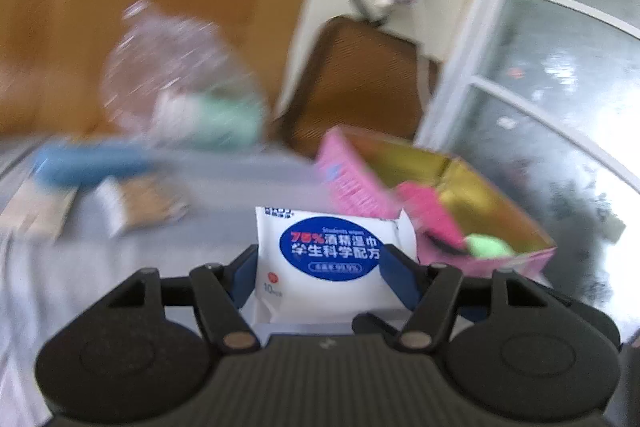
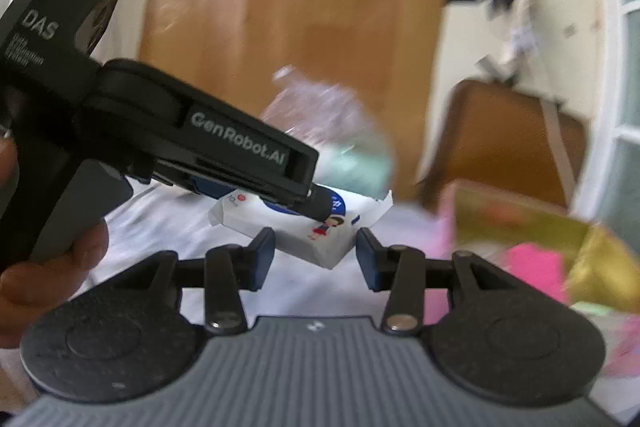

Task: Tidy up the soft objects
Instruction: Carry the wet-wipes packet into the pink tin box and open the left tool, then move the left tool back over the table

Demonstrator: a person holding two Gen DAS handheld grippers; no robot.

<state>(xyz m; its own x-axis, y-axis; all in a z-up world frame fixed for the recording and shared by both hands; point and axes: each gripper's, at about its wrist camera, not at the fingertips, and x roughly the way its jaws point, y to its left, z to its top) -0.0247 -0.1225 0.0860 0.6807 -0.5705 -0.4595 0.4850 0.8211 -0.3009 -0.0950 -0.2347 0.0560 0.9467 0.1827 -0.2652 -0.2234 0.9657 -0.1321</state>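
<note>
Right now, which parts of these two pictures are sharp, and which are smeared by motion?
Left wrist view: the wipes packet between the left gripper pads is sharp; the pink box and the room behind are smeared. Right wrist view: the right gripper is crisp; the background is blurred.

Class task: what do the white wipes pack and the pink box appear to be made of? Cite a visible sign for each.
Wipes pack: likely soft plastic film, smooth with a printed label and a crimped edge. Pink box: probably thin card, with folded walls and a shiny gold lining inside.

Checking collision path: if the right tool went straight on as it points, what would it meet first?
Probably the white wet-wipe packet that the left tool holds just ahead of the right tool; depth is unclear.
</note>
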